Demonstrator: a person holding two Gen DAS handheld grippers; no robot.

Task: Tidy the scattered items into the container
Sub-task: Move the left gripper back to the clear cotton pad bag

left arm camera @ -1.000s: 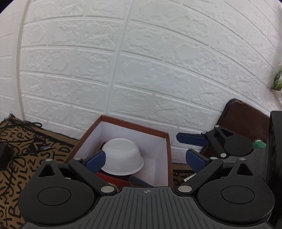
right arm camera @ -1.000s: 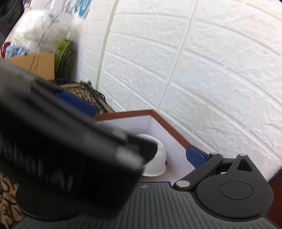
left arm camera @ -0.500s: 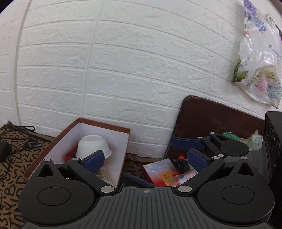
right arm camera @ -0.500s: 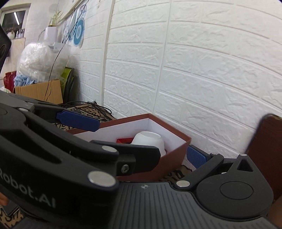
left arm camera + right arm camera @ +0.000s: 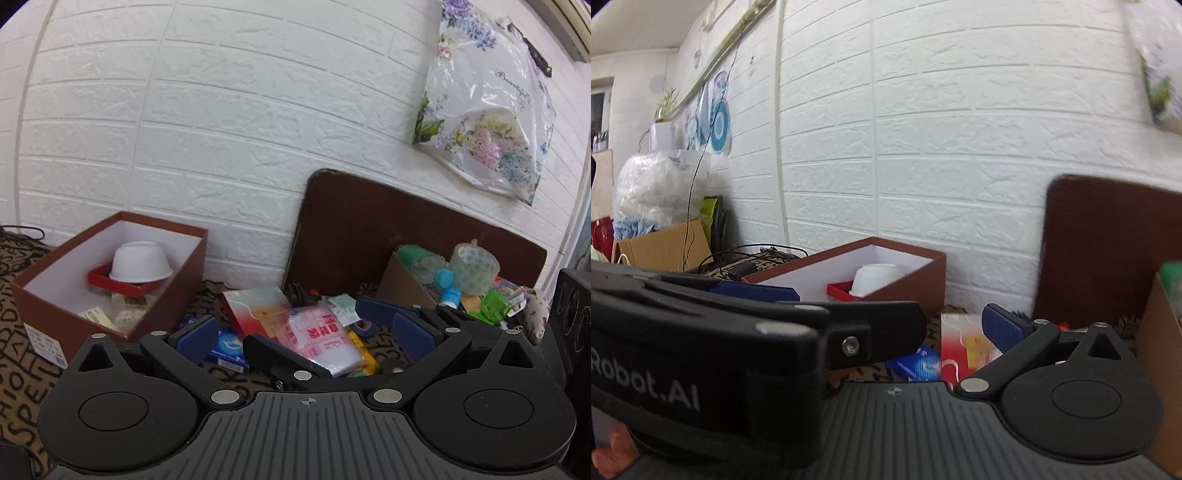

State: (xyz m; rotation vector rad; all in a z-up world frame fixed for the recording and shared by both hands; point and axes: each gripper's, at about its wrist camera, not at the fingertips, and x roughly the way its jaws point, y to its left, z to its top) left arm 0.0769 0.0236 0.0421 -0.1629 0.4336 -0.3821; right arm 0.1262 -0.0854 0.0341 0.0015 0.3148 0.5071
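A brown box with a white inside (image 5: 51,317) stands on the patterned mat at the left; in it an upturned white bowl (image 5: 140,262) rests on a red tray (image 5: 99,278). The box also shows in the right wrist view (image 5: 908,273). Scattered items lie right of it: a red-and-white plastic packet (image 5: 325,339), a red pouch (image 5: 255,306), a blue packet (image 5: 229,350). My left gripper (image 5: 303,332) is open and empty, held above these items. My right gripper (image 5: 384,317) is open beside it; in its own view the left gripper body (image 5: 701,354) hides its left finger.
A cardboard box (image 5: 406,288) at the right holds a tape roll (image 5: 474,269), green bottles and small toys. A dark brown board (image 5: 369,236) leans on the white brick wall. A floral plastic bag (image 5: 484,110) hangs above. A black speaker (image 5: 572,314) stands far right.
Both grippers have pulled back and swung right, away from the brown box. The box and bowl now sit farther left and the scattered pile has come into view.
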